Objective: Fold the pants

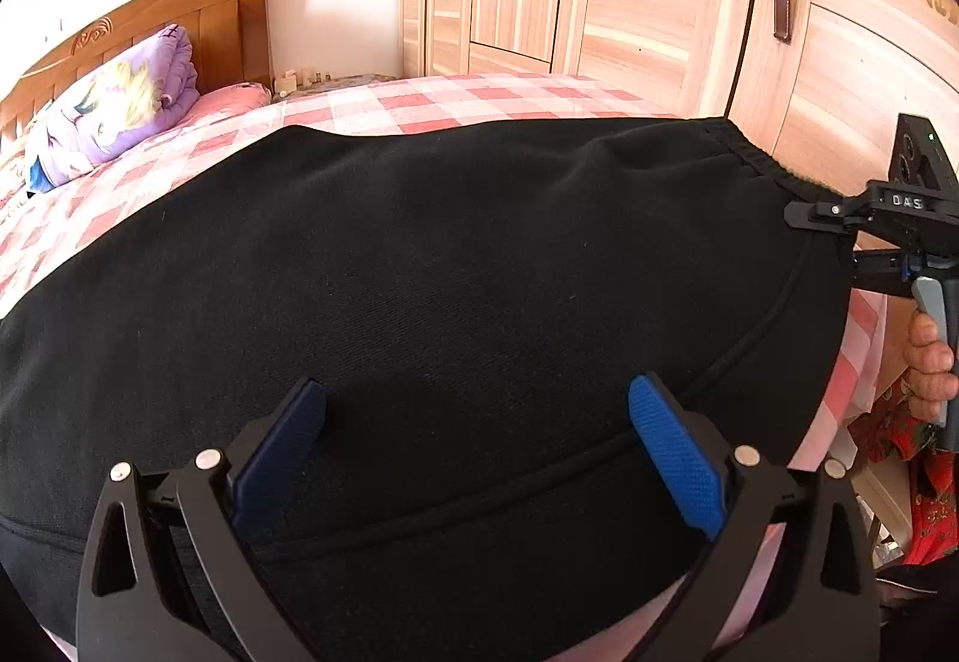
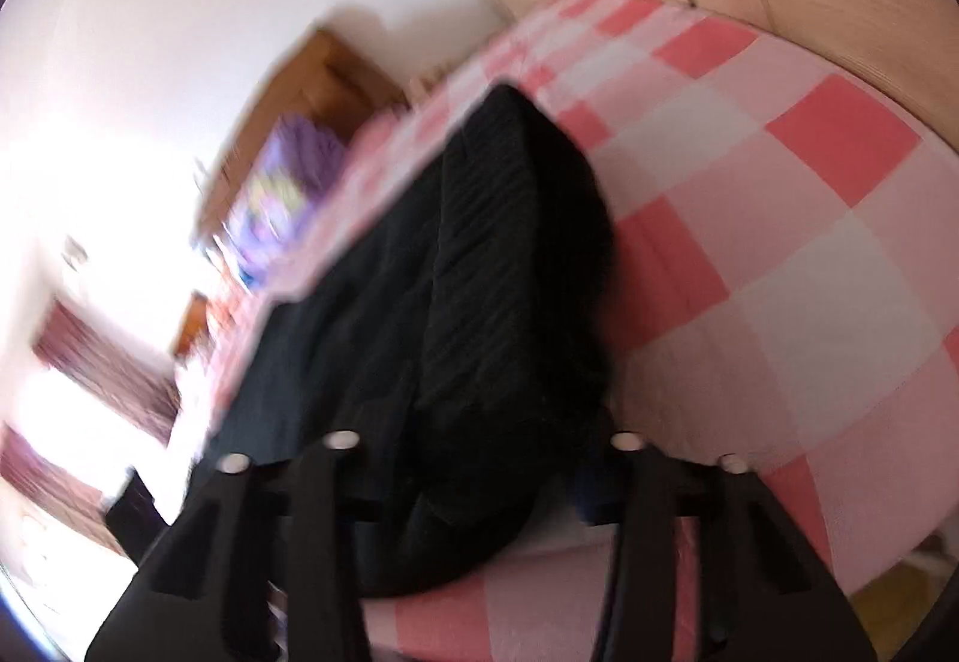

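Two tools meet the black pants (image 1: 419, 272): left tool (image 1: 476, 422) gaping above, right tool (image 1: 800, 212) pinching the waistband, purple quilt (image 1: 120, 104) beyond.

Black pants (image 1: 419, 272) are spread across a pink-checked bedsheet (image 1: 455, 101), the elastic waistband at the far right. The left gripper (image 1: 476, 425) is held over the fabric with its blue pads (image 1: 674, 452) wide apart. The waistband corner is met by the right gripper (image 1: 800, 215), held in a hand (image 1: 929, 362).
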